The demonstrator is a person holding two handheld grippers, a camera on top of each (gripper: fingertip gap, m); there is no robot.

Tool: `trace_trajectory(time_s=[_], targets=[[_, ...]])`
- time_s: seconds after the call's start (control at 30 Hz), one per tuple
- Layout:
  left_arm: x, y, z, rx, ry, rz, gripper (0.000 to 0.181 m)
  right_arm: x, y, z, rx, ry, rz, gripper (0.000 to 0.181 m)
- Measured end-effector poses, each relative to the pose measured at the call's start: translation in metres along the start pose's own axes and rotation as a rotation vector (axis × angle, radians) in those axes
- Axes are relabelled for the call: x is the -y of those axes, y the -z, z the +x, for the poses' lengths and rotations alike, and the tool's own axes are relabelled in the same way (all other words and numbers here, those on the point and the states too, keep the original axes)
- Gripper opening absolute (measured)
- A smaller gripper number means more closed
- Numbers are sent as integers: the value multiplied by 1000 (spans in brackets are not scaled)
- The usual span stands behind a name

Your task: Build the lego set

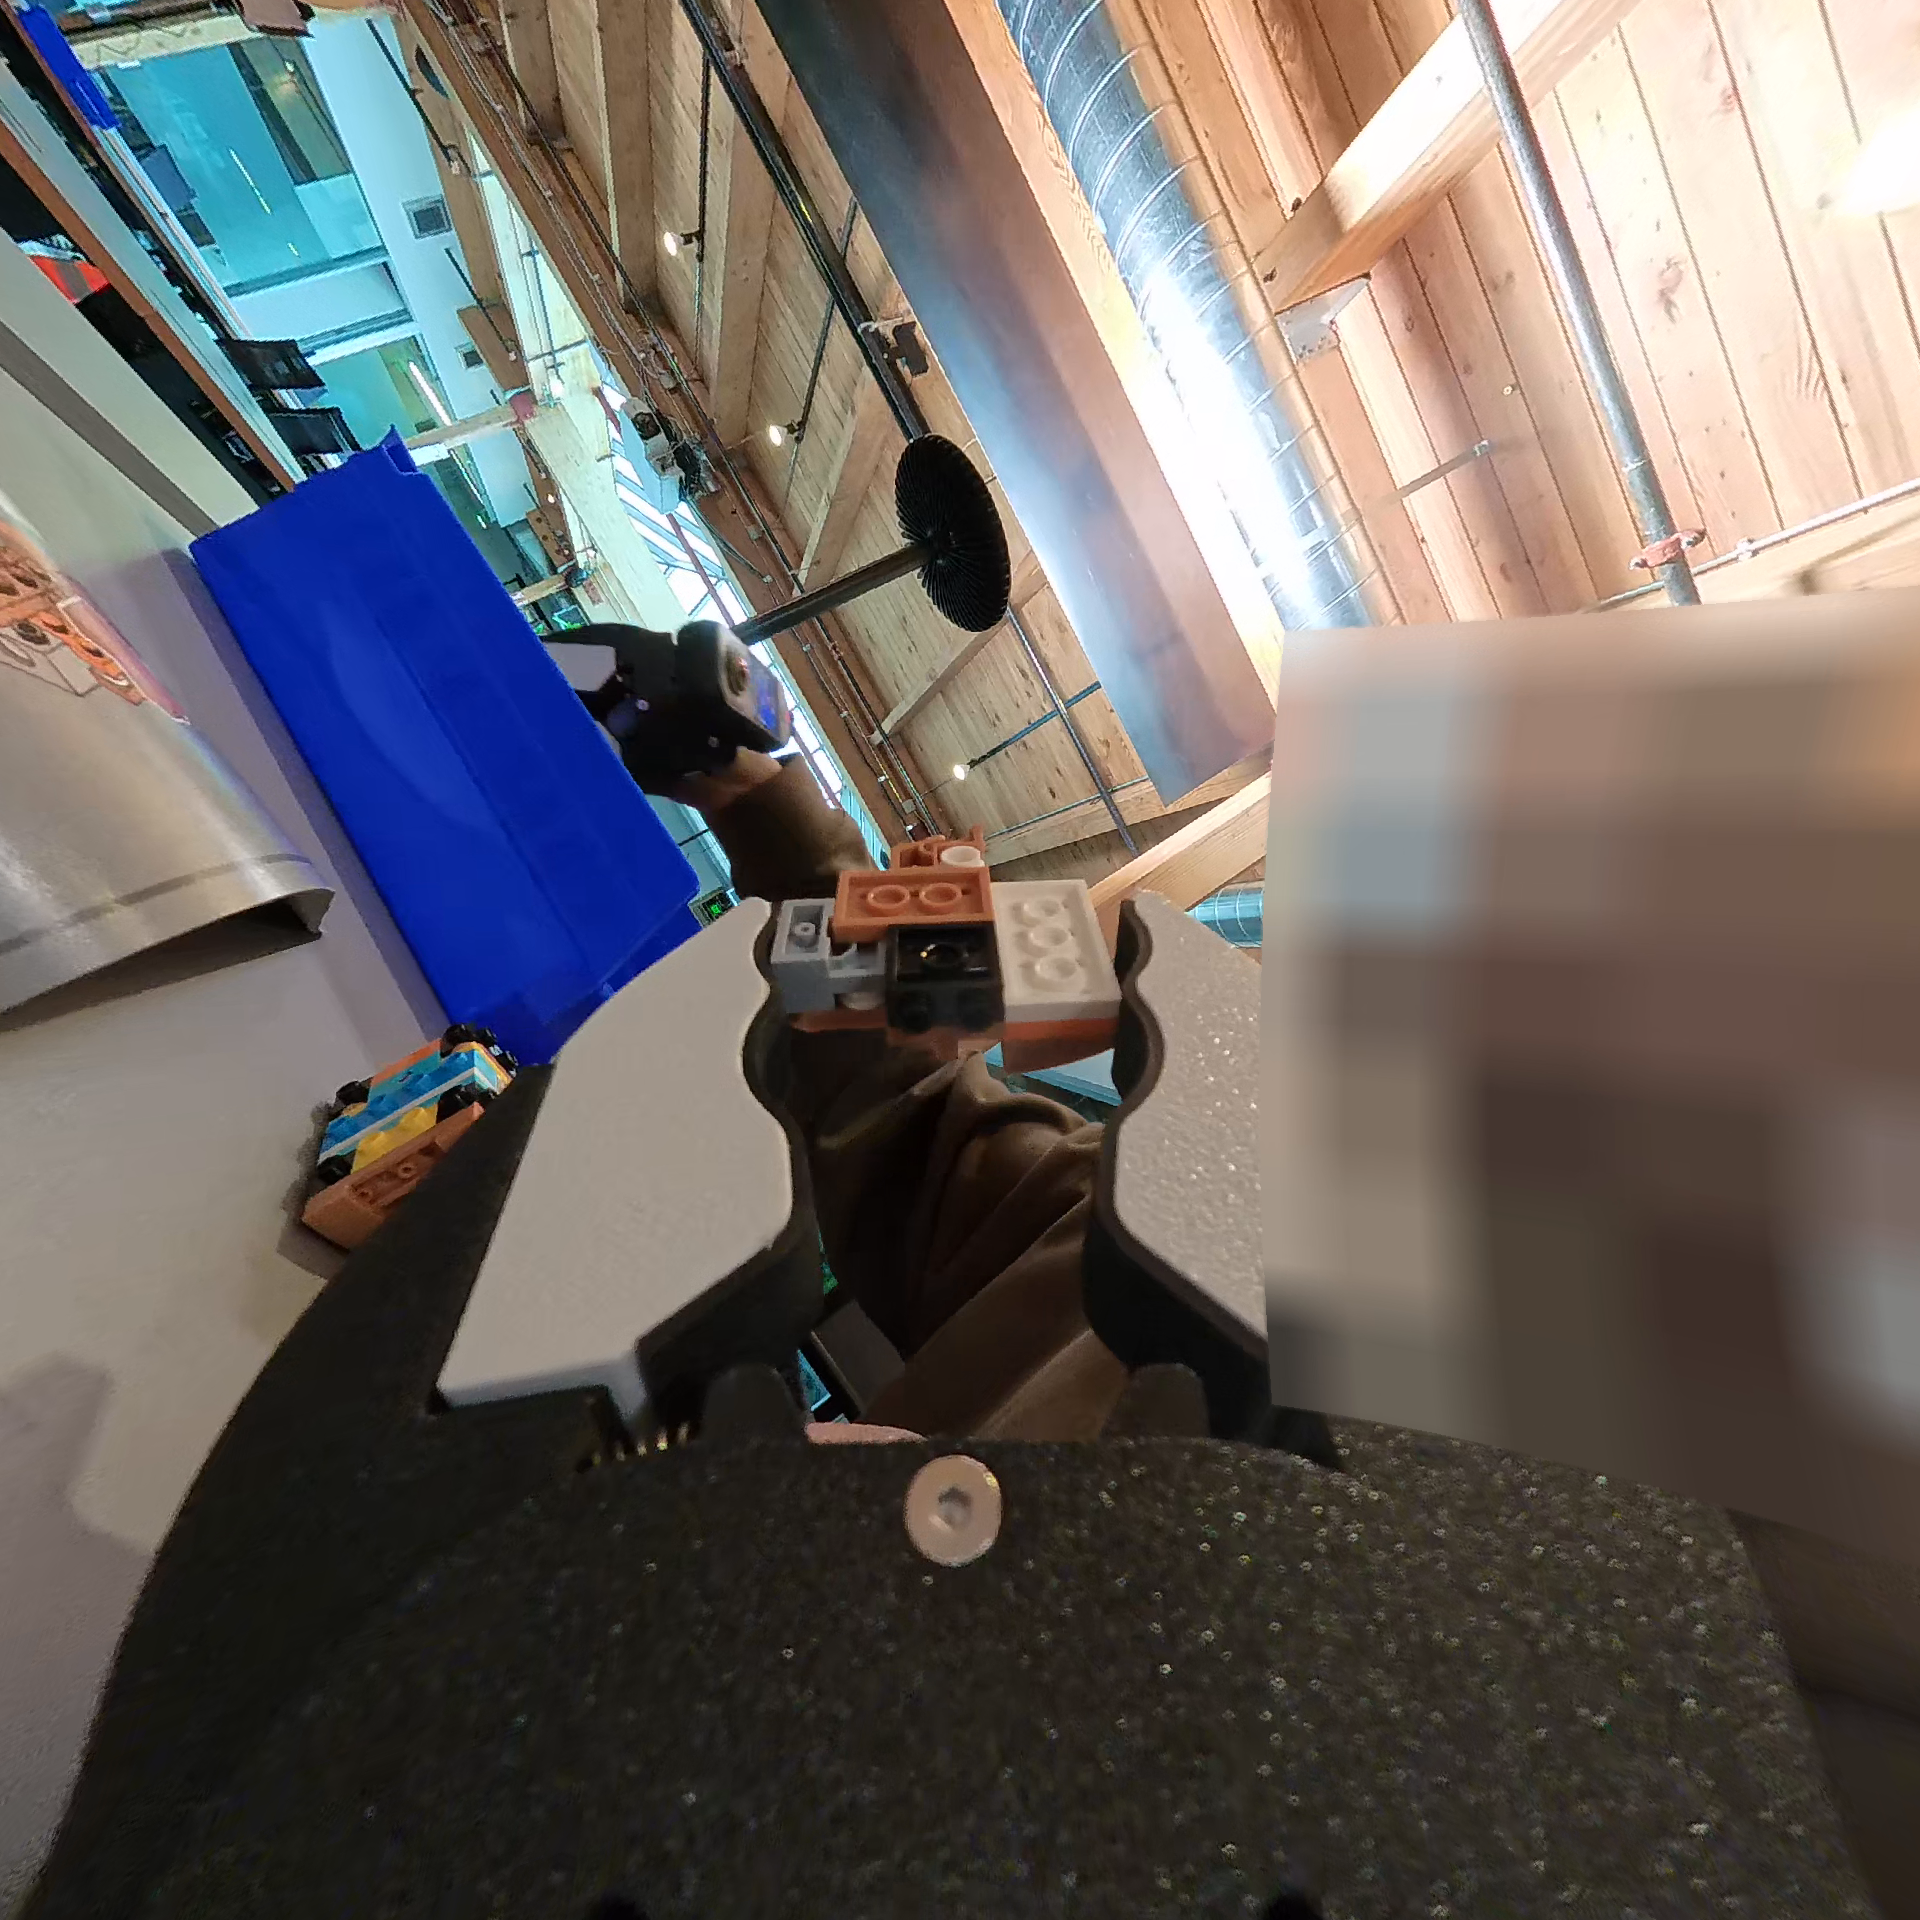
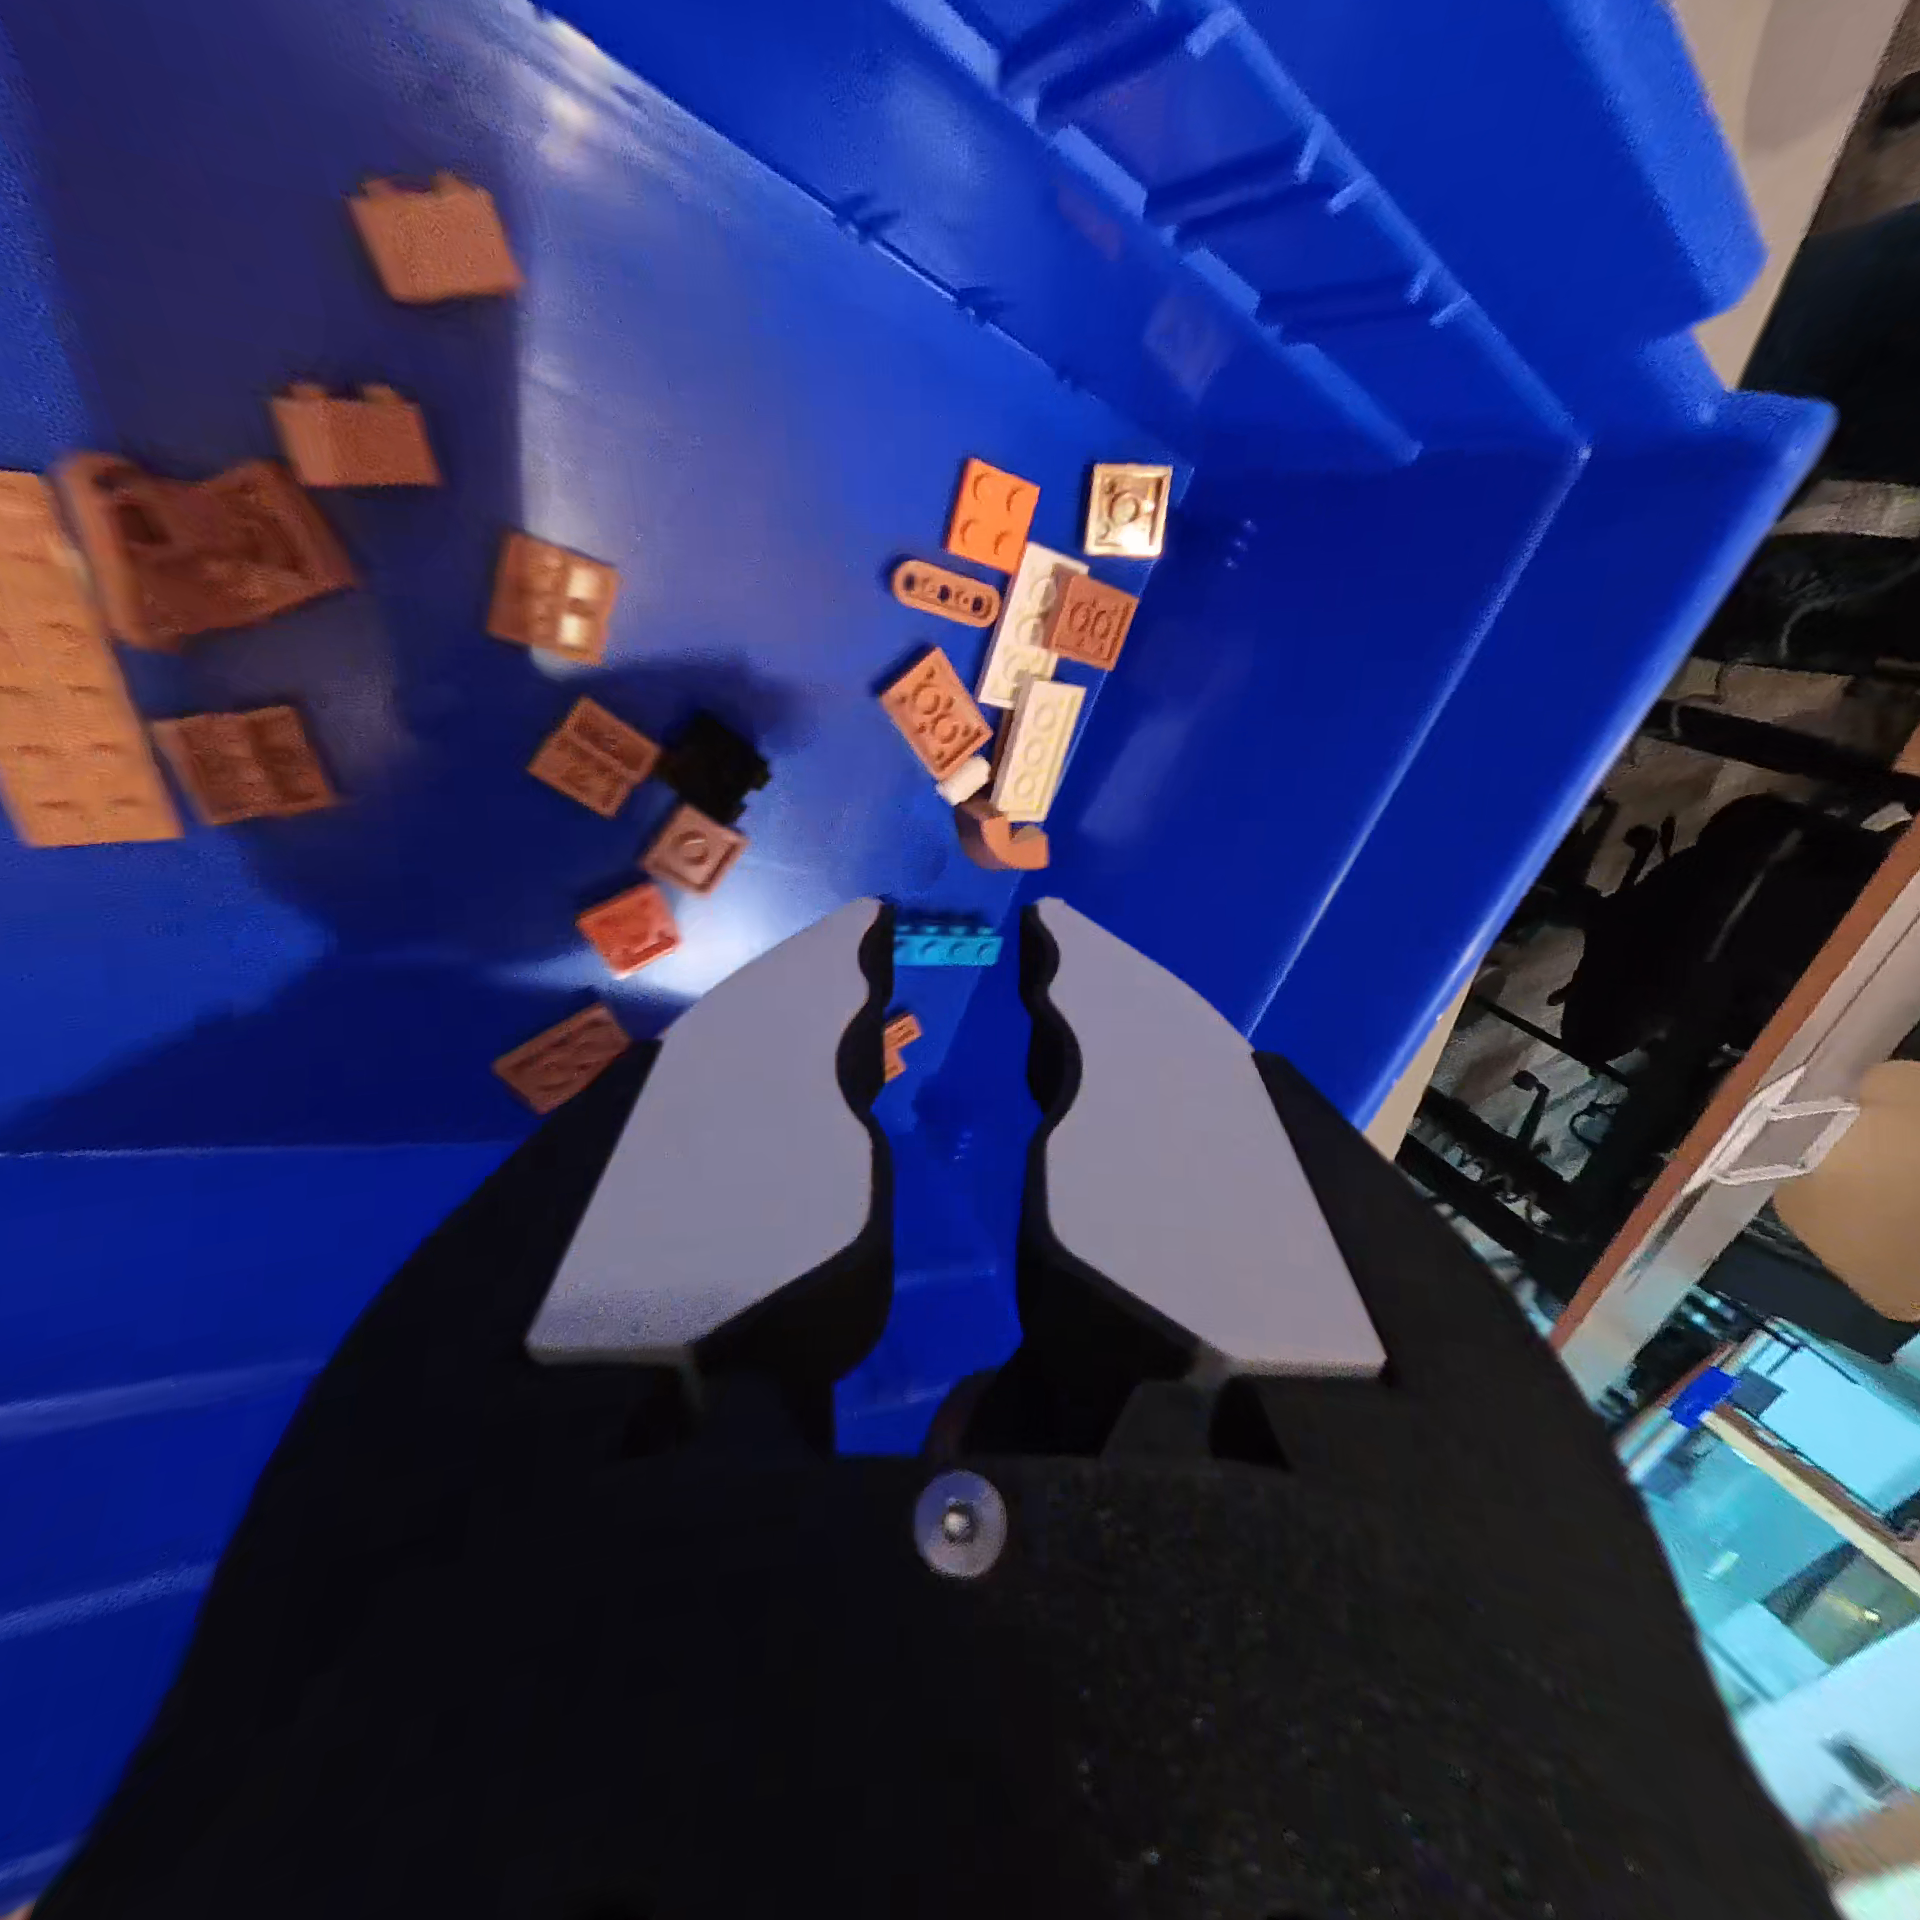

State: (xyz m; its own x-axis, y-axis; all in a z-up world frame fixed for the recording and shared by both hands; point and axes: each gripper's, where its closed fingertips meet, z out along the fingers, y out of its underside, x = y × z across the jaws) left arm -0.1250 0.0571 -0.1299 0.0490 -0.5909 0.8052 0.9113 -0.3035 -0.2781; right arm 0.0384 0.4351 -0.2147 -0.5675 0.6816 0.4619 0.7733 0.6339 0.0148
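Observation:
My left gripper is shut on a small lego assembly of brown, white, black and grey pieces. It holds the assembly up in the air, tilted toward the ceiling. My right gripper is inside the blue bin, with a light-blue 1x4 brick held between its fingertips. Several loose brown, orange, white and black pieces lie on the bin floor beyond it. The right gripper also shows far off in the left wrist view, above the bin.
A small built lego car in blue, yellow and brown sits on the grey table beside the bin. An open instruction booklet lies at the left. A person's brown sleeve is behind the left gripper's fingers. The tips of one gripper are about 40 centimeters away from the tips of the other.

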Motion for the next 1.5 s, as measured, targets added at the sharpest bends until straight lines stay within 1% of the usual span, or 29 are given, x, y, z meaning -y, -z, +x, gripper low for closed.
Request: trace_trajectory(time_s=[0.07, 0.2, 0.3, 0.5, 0.73, 0.83, 0.9, 1.03, 1.17, 1.27, 1.33, 1.4, 1.5], targets=[[1, 0, 0, 0, 4, 3, 60, -2, -14, 8, 7, 34, -39, 22], [2, 1, 0, -1, 11, 11, 60, -2, -33, 13, 43, 75, -69, 20], [3, 2, 0, -3, 18, 15, 60, -1, -40, 10, 77, 97, -91, 17], [2, 1, 0, -3, 15, 13, 60, -15, -51, 10, 62, 179, -244, 15], [1, 1, 1, -6, 14, 10, 60, -18, -53, 13, 25, 153, -265, 10], [5, 3, 0, -13, 48, 39, 60, -18, -45, 10, 33, 74, -242, 7], [8, 5, -1, -21, 80, 67, 60, -12, -34, 8, 35, -1, -187, 7], [11, 6, 1, -53, 134, 99, 60, 20, 4, -9, 66, -158, 16, 7], [7, 3, 3, -73, 158, 90, 60, 76, 57, -45, 148, -269, 302, 6], [3, 1, 3, -76, 161, 79, 60, 121, 99, -81, 206, -252, 488, 6], [2, 1, 3, -73, 158, 75, 61, 147, 121, -107, 251, -223, 576, 6], [2, 1, 2, -71, 157, 74, 61, 170, 137, -136, 315, -188, 637, 6], [-1, 0, 2, -61, 143, 59, 60, 194, 142, -179, 417, -127, 640, 6]])
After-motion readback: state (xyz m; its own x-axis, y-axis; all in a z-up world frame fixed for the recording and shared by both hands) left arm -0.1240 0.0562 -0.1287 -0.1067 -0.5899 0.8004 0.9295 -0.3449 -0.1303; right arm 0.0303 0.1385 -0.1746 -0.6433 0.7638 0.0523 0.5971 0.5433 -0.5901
